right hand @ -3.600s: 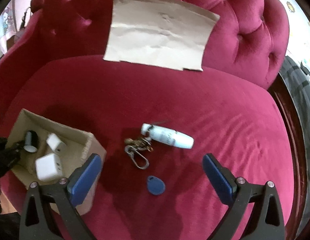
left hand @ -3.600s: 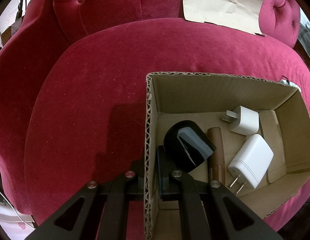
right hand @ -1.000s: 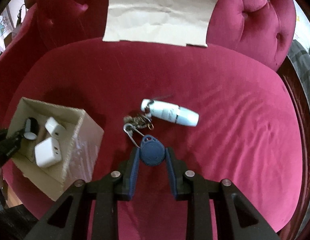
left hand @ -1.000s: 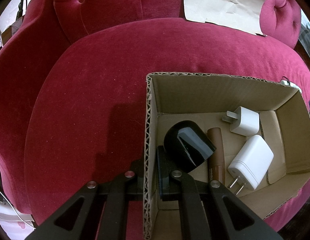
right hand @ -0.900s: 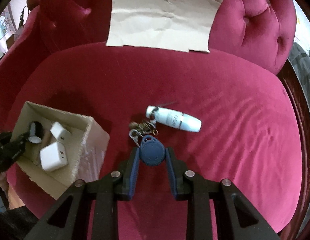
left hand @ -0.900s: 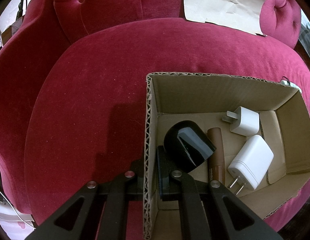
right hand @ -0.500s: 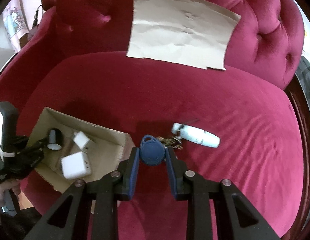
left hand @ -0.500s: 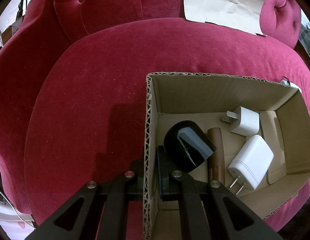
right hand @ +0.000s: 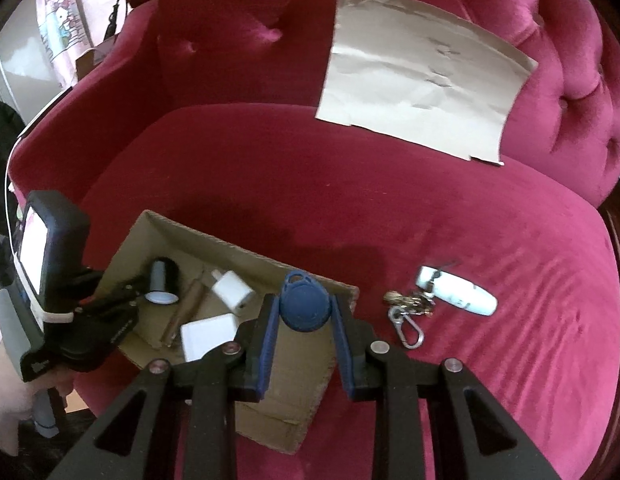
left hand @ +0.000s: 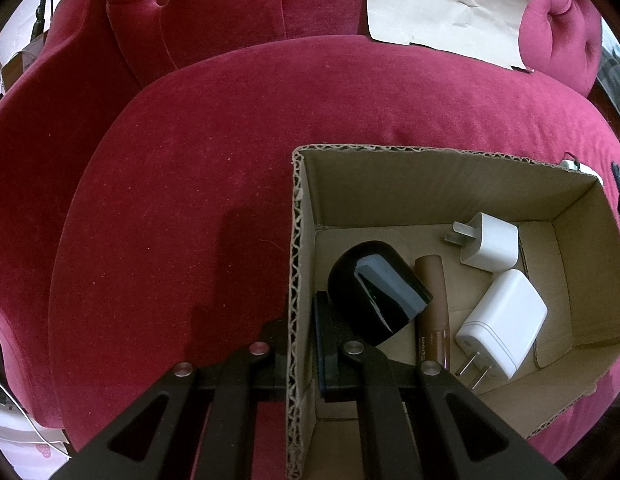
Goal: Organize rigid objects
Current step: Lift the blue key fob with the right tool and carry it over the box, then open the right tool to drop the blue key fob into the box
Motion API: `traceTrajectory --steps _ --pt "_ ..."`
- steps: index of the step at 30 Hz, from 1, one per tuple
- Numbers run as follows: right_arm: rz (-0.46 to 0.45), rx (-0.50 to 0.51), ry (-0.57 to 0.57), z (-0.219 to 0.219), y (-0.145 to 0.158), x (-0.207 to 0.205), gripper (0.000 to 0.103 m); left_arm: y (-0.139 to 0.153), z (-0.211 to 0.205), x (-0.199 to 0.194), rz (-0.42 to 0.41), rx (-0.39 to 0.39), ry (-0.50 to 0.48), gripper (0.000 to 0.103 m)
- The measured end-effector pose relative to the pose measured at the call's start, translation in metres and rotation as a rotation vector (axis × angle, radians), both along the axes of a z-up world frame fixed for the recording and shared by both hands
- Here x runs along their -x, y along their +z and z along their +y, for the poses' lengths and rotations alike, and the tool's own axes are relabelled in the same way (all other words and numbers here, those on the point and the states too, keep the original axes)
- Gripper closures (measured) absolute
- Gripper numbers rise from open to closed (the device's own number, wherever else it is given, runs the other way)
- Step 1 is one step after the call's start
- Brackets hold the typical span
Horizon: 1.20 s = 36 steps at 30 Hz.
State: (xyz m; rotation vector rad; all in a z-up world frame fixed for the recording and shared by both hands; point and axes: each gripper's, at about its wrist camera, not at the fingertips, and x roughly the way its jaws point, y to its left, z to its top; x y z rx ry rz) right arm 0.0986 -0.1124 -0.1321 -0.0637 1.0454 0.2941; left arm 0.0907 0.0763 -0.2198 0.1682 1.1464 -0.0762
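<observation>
A: Starting at the left, the left gripper (left hand: pixel 301 344) has its jaws pressed together on the near-left wall of the cardboard box (left hand: pixel 295 240), one finger outside and one inside. It points steeply down and the person's hand (right hand: pixel 5 396) grips its handle at the sofa's left edge. If that pinch slackens, the soft red sofa cushion (right hand: pixel 390 208) could let the box tip or slide.

B: And what lies inside the box?

A: A black cylindrical object (left hand: pixel 374 292) against the left wall, a brown tube (left hand: pixel 432 308) beside it, then two white chargers, the small one (left hand: pixel 490 248) farther off and the large one (left hand: pixel 502 320) nearer.

B: Where is the thing in hand?

A: The blue key fob (right hand: pixel 305 306) is pinched flat between the blue pads of the right gripper (right hand: pixel 305 320), held in the air just above the box's right-hand wall (right hand: pixel 334 284). The gripper tilts down and forward, its fingers straddling that wall in the right wrist view.

B: What might go wrong there?

A: The fob appears to sit over the rim rather than the floor of the box. Released here, it might strike the cardboard edge and drop onto the cushion outside. The grip is on a thin rounded disc, so it could also twist out early.

B: And further right?

A: A keyring with a carabiner (right hand: pixel 408 316) and a white bottle (right hand: pixel 458 290) lie on the cushion, touching each other, well clear of the box and not yet collected.
</observation>
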Motion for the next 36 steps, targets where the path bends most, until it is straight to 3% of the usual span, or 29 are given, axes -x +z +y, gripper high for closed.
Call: traceTrajectory --steps 16,36 --pt "0.041 -0.023 0.089 0.052 -0.019 0.007 0.075 0.000 0.000 0.000 0.000 -0.001 0.000 0.097" --pt "0.053 -0.047 0.116 0.065 -0.027 0.007 0.075 0.001 0.001 -0.002 0.003 0.000 0.000 0.097"
